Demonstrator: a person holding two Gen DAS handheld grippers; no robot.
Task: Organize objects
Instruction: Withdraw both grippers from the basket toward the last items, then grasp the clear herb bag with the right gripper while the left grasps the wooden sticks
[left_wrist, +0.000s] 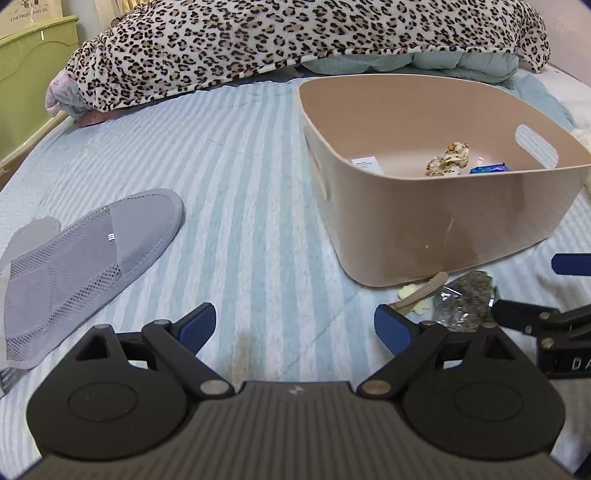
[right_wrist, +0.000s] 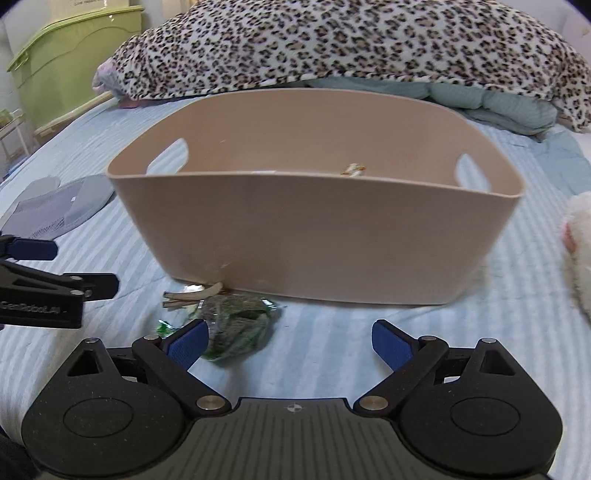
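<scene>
A beige plastic bin (left_wrist: 454, 225) stands on the striped bed; it also shows in the right wrist view (right_wrist: 314, 236). Inside lie a leopard-print scrunchie (left_wrist: 447, 159), a white card (left_wrist: 365, 165) and a blue packet (left_wrist: 489, 169). In front of the bin lie a clear bag of dried greens (right_wrist: 236, 325), also visible in the left wrist view (left_wrist: 466, 301), and a beige clip (right_wrist: 195, 293). A grey mesh slipper (left_wrist: 85, 266) lies to the left. My left gripper (left_wrist: 295, 325) is open and empty above the bedspread. My right gripper (right_wrist: 290, 341) is open, its left finger beside the bag.
A leopard-print blanket (left_wrist: 295, 40) is heaped over bedding behind the bin. A green cabinet (left_wrist: 33, 74) stands at the far left off the bed. A white fluffy object (right_wrist: 578, 251) lies at the right edge.
</scene>
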